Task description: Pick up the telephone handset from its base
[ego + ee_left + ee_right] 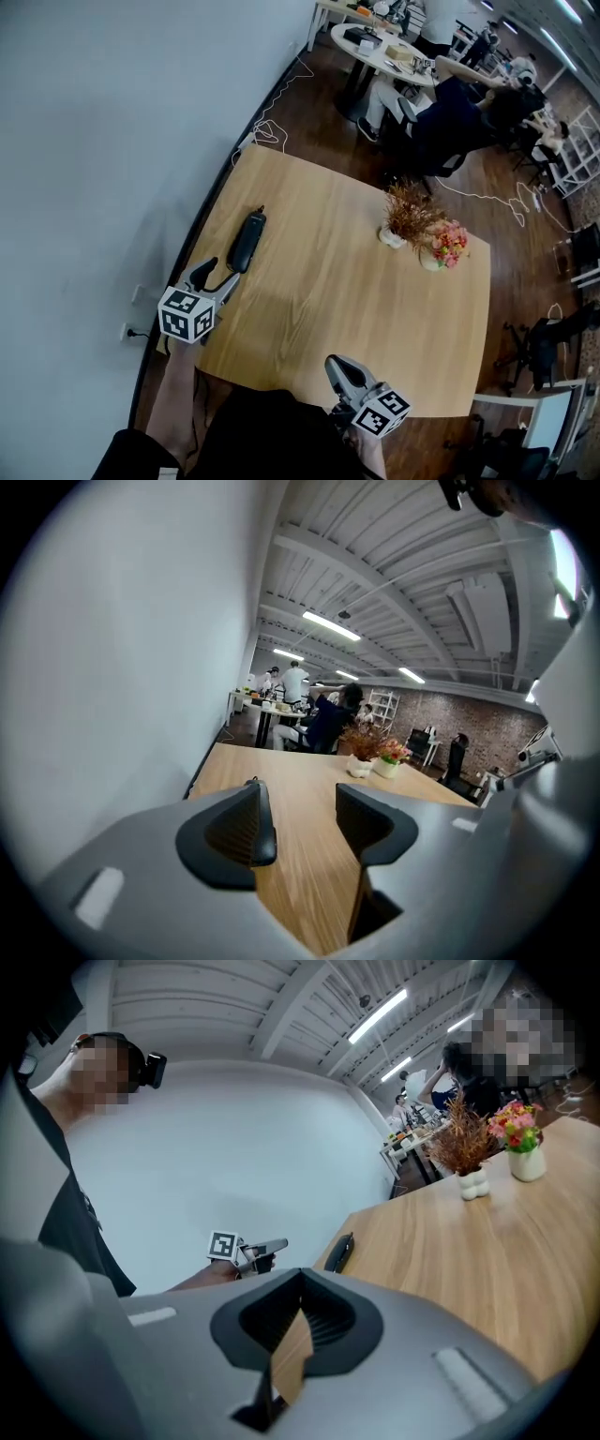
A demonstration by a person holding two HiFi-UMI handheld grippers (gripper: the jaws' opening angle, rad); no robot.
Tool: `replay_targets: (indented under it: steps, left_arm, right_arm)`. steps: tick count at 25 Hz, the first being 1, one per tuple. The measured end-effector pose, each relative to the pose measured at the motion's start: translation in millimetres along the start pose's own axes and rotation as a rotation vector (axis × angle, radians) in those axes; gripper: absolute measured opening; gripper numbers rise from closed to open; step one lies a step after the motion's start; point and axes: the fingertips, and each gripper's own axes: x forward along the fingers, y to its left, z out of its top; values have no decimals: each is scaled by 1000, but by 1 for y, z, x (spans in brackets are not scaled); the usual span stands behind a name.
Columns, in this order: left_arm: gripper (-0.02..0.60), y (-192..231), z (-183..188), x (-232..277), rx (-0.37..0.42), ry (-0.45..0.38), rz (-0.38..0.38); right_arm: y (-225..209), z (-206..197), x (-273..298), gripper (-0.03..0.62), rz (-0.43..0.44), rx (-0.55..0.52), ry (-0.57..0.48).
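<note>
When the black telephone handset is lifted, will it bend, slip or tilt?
The handset looks like hard moulded plastic, so probably stiff. It is long and narrow, so gripped near one end it may tilt. Its smooth shell might slip.

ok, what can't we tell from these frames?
1. Base: in the head view the handset is too small to show any base under it.
2. Handset: in the left gripper view it is almost all behind one jaw of the open left tool.
3. Right gripper view: handset tiny, edge-on.
</note>
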Motion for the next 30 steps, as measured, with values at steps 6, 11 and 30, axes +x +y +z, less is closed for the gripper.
replay_targets:
  steps: [6, 11, 30]
  left_arm:
    - [322, 24, -5, 76, 65, 153, 99]
    - [322, 38, -10, 120, 62, 245, 150]
    - [273, 80, -82, 205, 70, 479, 233]
  right_arm:
    - [-40, 26, -15, 3, -6, 13, -56]
    - [-59, 26, -36, 3, -37, 42, -58]
    - [-109, 8, -88, 3, -185, 136, -121]
